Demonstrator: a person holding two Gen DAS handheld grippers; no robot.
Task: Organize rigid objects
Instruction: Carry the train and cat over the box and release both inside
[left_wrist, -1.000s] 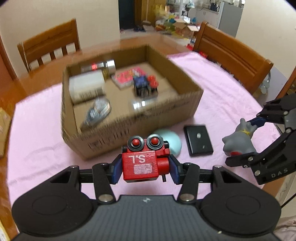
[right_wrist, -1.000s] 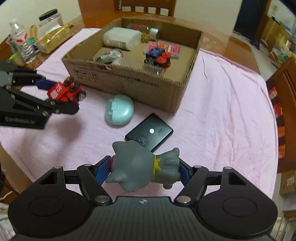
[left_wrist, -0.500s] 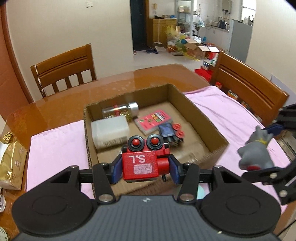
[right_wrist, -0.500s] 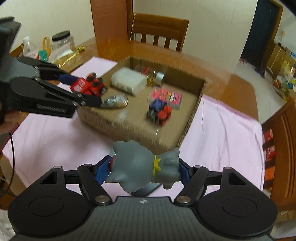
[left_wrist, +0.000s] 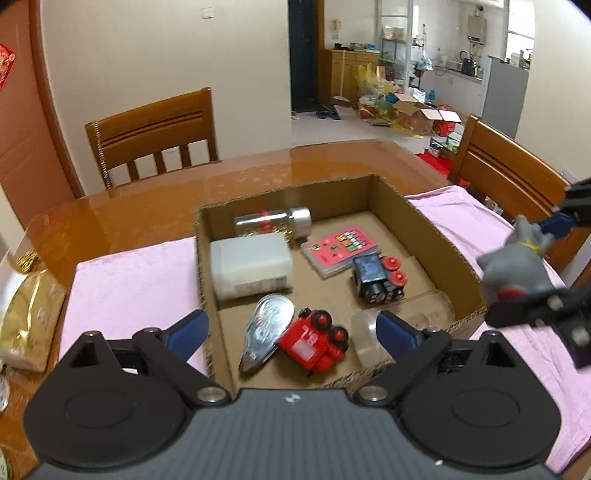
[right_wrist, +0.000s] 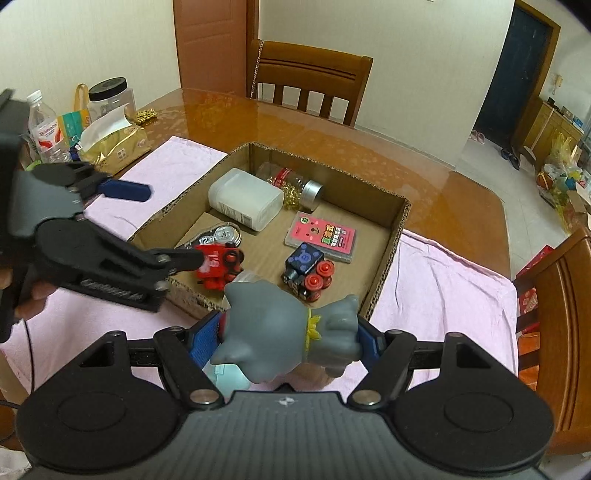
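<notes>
A: What has moved?
B: The red toy train (left_wrist: 314, 345) has left the left gripper (left_wrist: 291, 328); it now lies low in the frame inside the cardboard box (left_wrist: 439, 243), beside a silver tape dispenser (left_wrist: 264, 332); jaws spread wide.
A: And the right gripper (right_wrist: 286, 338)?
B: Clamped on the grey figurine (right_wrist: 284, 332), lower centre, before the box.

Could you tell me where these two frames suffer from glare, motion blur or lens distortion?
Left wrist view: the right gripper and its grey figurine are smeared by motion, the cardboard box contents stay fairly sharp, and the far doorway is washed out. Right wrist view: window glare streaks the glossy table, the left gripper is slightly blurred, and fisheye bends the walls in both views.
</notes>
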